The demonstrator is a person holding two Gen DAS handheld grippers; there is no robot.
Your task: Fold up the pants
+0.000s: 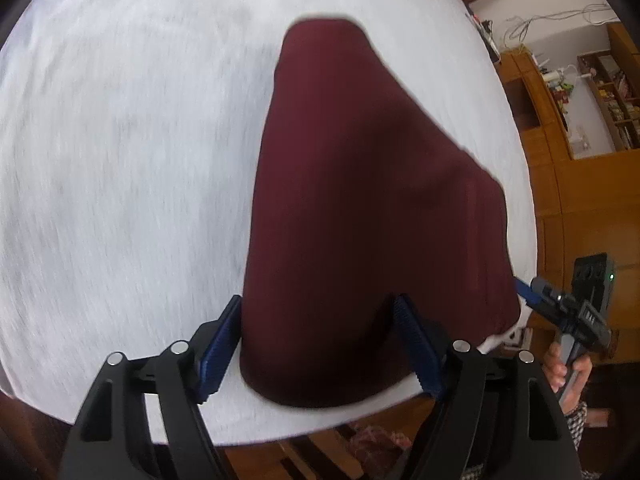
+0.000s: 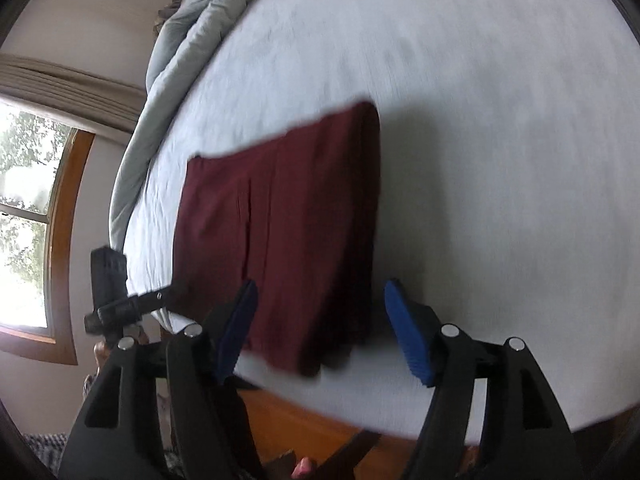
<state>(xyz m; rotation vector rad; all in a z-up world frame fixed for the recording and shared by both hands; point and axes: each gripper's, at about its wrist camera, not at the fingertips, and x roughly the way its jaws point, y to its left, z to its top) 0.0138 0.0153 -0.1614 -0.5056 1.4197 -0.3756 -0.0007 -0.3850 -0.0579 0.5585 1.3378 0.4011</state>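
The maroon pants [image 1: 360,208] lie flat on the white sheet of the bed [image 1: 120,160], near its wooden-framed edge, already doubled into a compact, layered panel; in the right wrist view the stacked edges show along the near end at about 6 o'clock of the cloth [image 2: 288,232]. Lying close to the edge keeps the cloth within easy reach of both tools.

The left gripper [image 1: 320,344] stands over the near end of the pants with its blue pads [image 1: 416,348] spread wide, one at 7 o'clock and one at 5 o'clock of the fabric, straddling the cloth rather than pinching it. The right gripper [image 2: 320,328] likewise has its pads [image 2: 408,340] apart and nothing clamped; the cloth's near corner sits between them, unpressed. Both seem free of the fabric, which suggests the fold is laid down and released.

At 3 o'clock beyond the bed stands wooden shelving [image 1: 580,100]; a bunched grey duvet [image 2: 180,60] lies at 11 o'clock, beside a window [image 2: 28,200].
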